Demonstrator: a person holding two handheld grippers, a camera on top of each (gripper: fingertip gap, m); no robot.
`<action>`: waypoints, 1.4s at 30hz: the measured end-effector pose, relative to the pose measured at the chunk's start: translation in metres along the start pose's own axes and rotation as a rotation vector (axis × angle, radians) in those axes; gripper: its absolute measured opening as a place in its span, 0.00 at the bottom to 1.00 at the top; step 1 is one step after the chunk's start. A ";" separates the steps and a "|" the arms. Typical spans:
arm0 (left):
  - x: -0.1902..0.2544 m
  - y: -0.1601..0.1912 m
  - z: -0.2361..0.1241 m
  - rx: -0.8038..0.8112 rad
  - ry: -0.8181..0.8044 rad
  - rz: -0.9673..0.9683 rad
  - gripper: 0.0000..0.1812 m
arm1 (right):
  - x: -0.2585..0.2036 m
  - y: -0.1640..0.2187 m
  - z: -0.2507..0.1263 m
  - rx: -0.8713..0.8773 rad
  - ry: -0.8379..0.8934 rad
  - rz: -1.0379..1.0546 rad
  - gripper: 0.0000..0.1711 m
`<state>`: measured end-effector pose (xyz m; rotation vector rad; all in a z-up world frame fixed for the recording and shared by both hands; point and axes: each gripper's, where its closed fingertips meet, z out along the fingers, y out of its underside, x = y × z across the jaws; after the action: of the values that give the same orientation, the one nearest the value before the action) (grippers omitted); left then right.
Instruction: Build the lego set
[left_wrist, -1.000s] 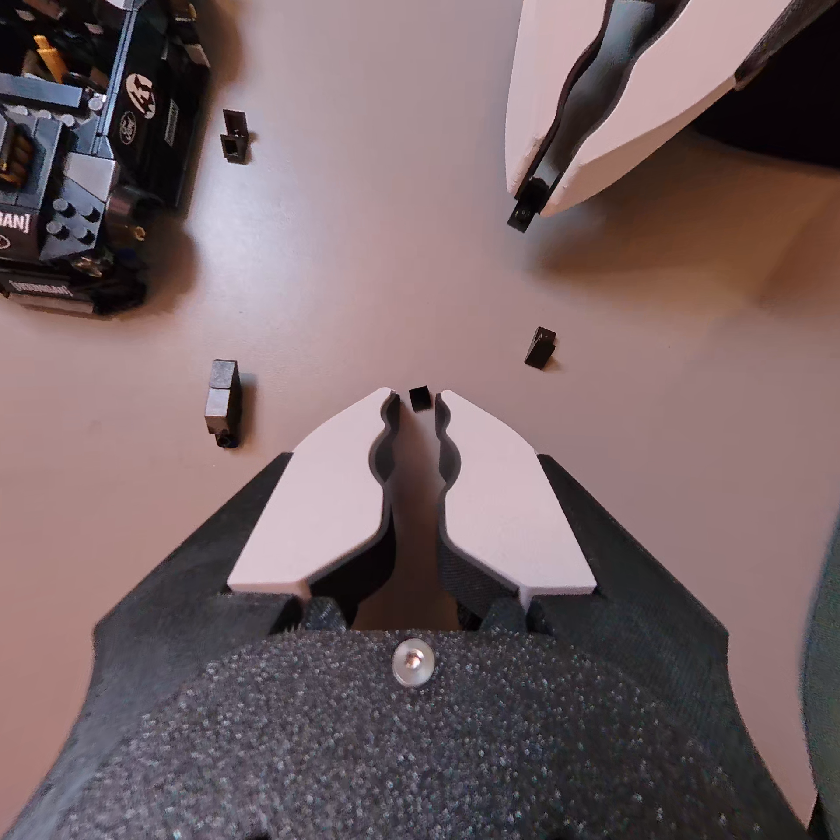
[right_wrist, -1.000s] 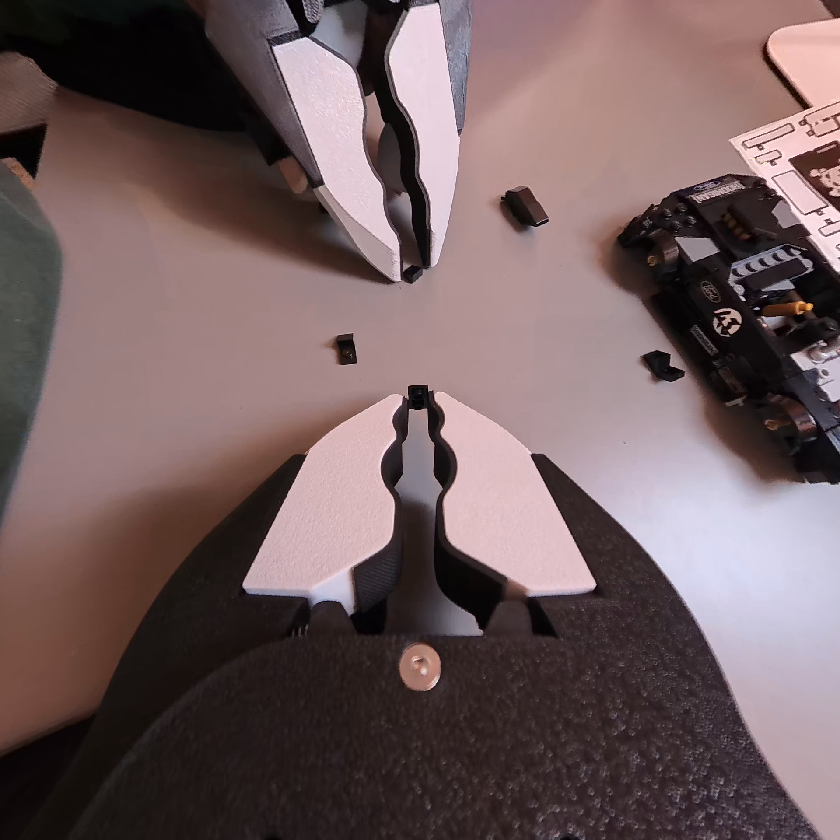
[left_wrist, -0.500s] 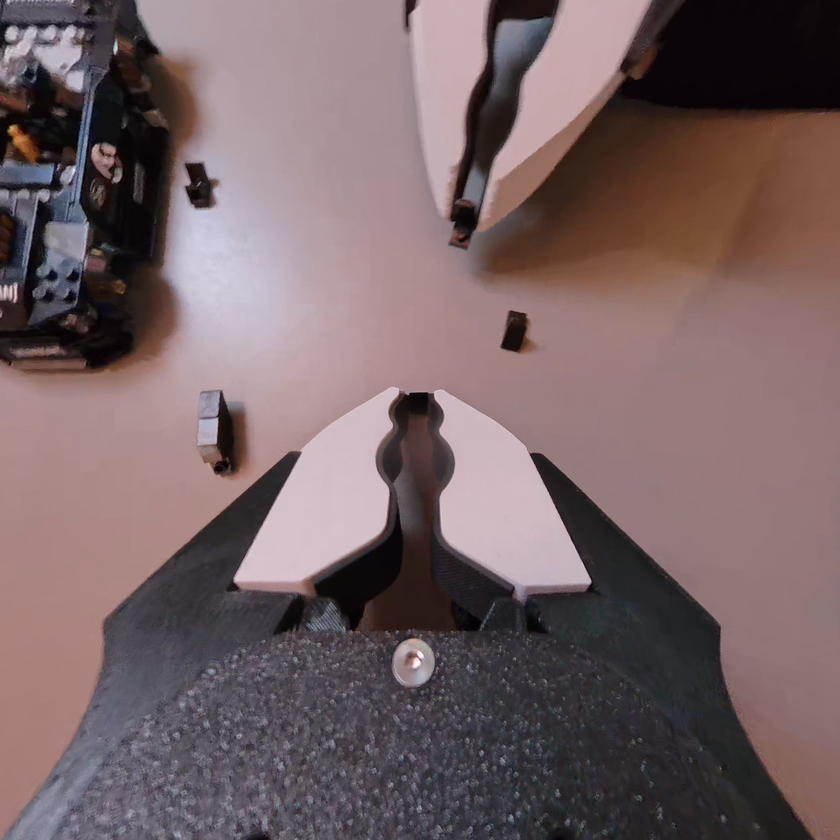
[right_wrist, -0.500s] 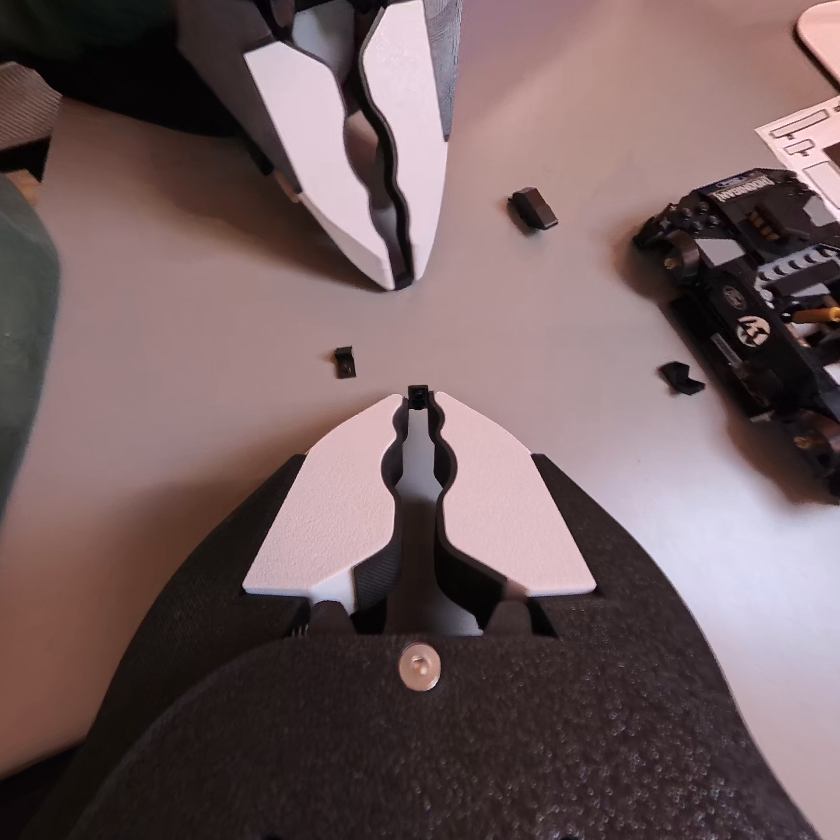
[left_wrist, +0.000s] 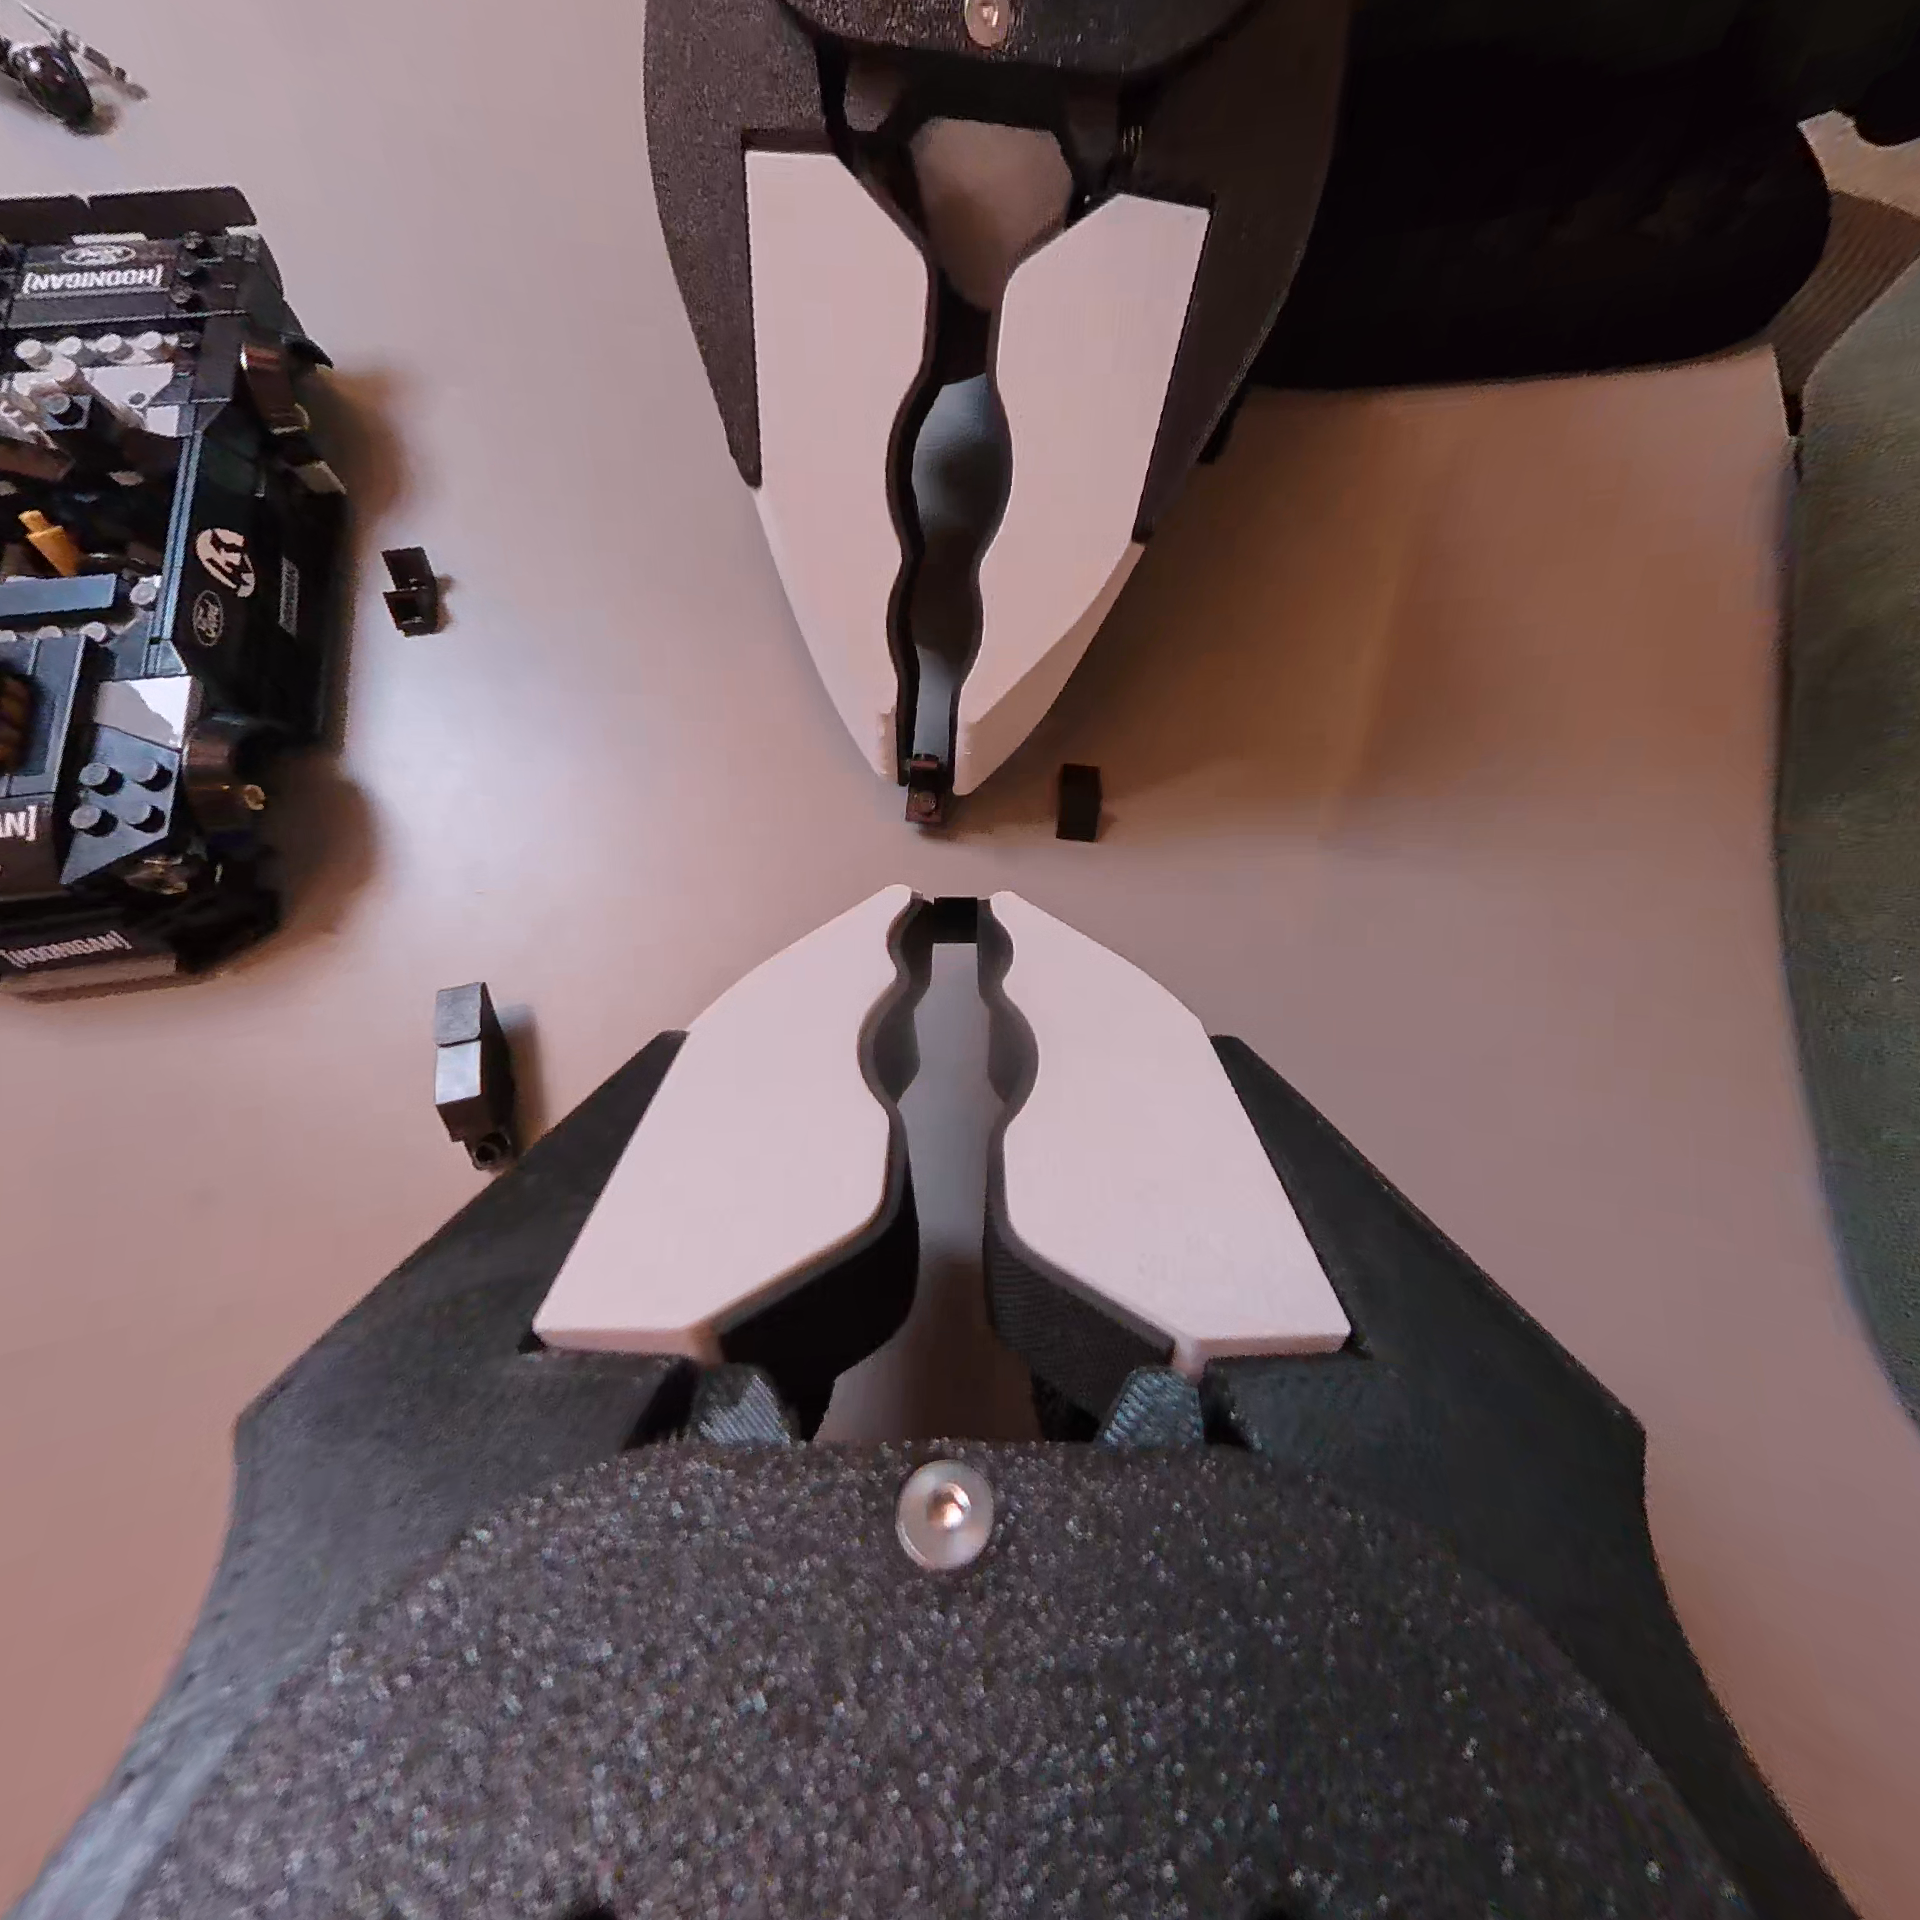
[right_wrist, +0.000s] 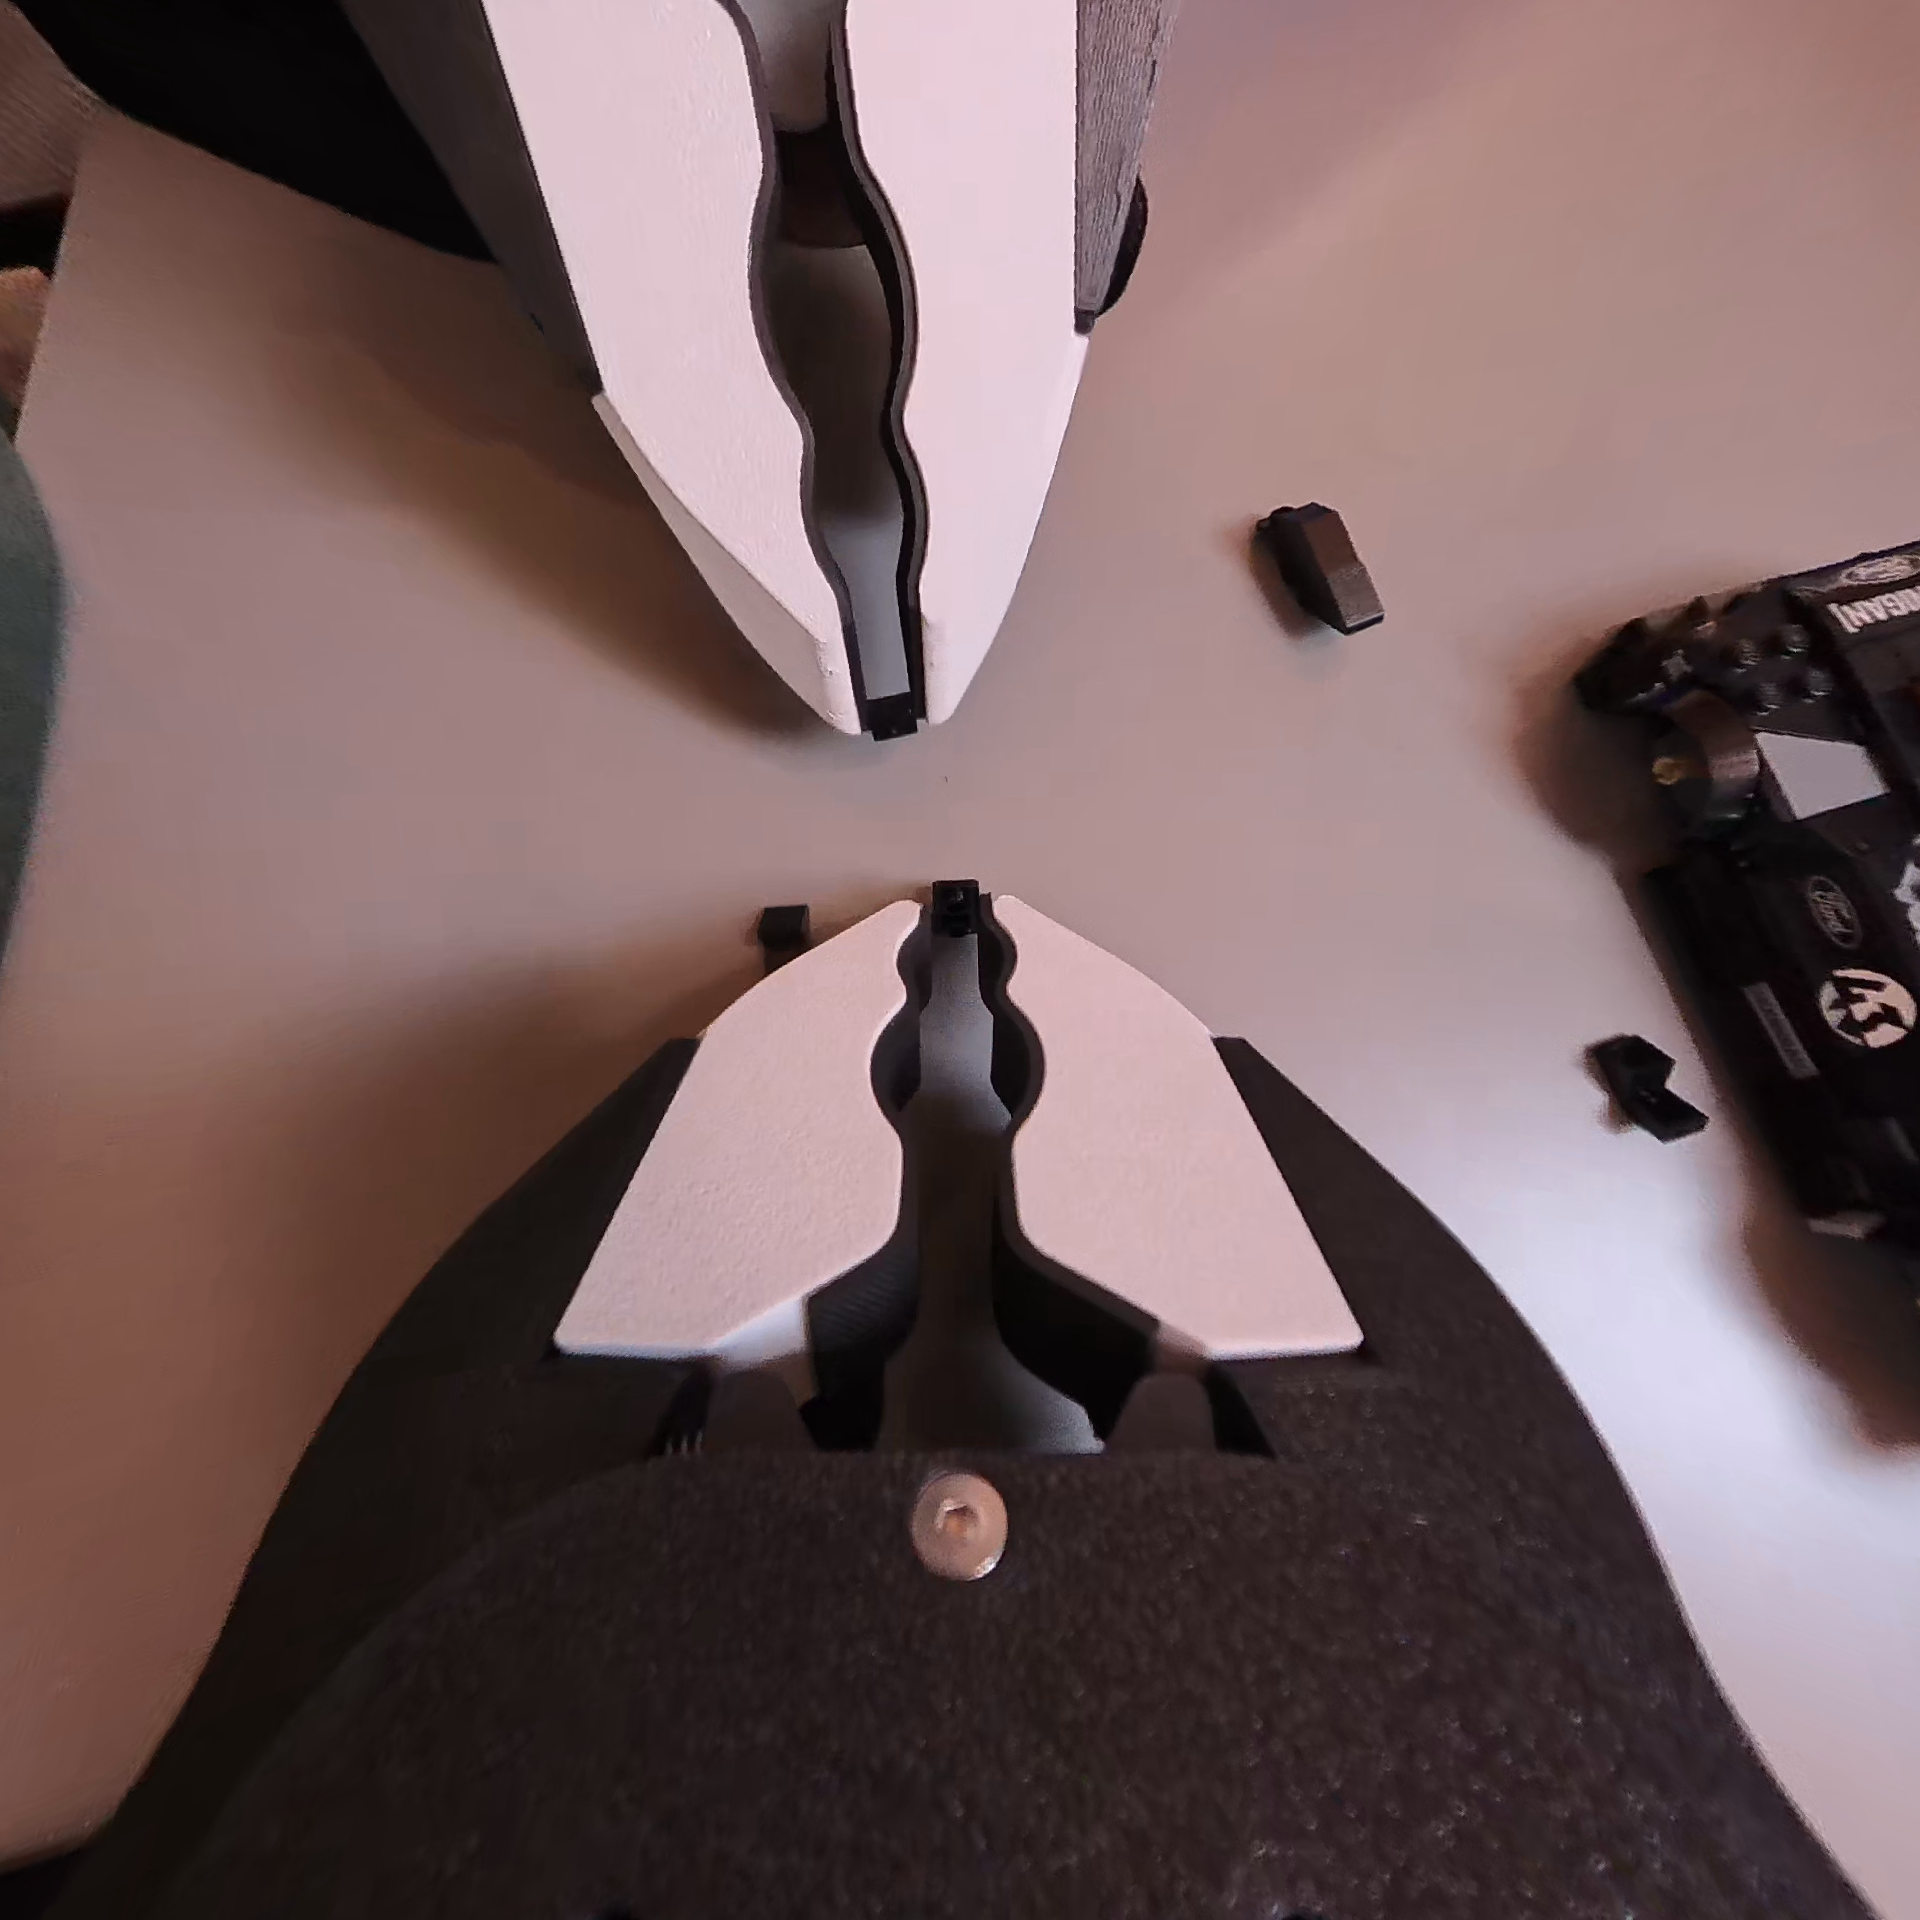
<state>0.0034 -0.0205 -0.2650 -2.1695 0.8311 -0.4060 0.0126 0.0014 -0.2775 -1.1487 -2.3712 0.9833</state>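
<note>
Left wrist view, tip to tip over the desk (left_wrist: 1455, 935): the left gripper (left_wrist: 953, 906) has its jaws closed on a tiny black piece (left_wrist: 953, 916) pinched at the very tips, and facing it, a short gap away, the right gripper (left_wrist: 928, 774) has its jaws closed on a small studded black piece (left_wrist: 925, 800) that juts beyond the white fingertips (left_wrist: 1023, 665). Right wrist view, the same pair seen from the other side: the studded piece (right_wrist: 956, 902) sits in the near tips, the plain one (right_wrist: 891, 715) in the far tips. The step in hand appears to be the mating of these two small parts in the air, before they go onto the partly built black car (left_wrist: 114, 582), which lies toward the desk's left edge in the left wrist view. To do it well, the two tips should probably meet squarely, stud in line with socket, and press along one axis; any skew is likely to twist a piece out of so shallow a grip. Loose parts lie on the desk: a black slope piece (left_wrist: 1078, 800) just beside the right gripper's tip, a two-block grey-black stack (left_wrist: 470, 1060) beside the left gripper, and a bracket piece (left_wrist: 410, 590) just off the car's near side. A fallen part could be hard to tell from these.
</note>
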 end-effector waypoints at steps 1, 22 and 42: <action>0.000 0.000 0.001 -0.004 -0.001 0.003 0.05 | 0.000 0.000 0.000 -0.005 0.005 -0.003 0.05; -0.002 -0.006 0.026 -0.045 -0.012 0.063 0.05 | 0.000 0.006 0.000 -0.050 0.049 -0.052 0.08; -0.003 -0.008 0.032 -0.062 0.047 -0.062 0.05 | -0.001 0.005 0.000 -0.028 0.036 -0.069 0.04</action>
<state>0.0212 0.0031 -0.2804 -2.2556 0.8129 -0.4694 0.0163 0.0025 -0.2813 -1.0771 -2.3861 0.9023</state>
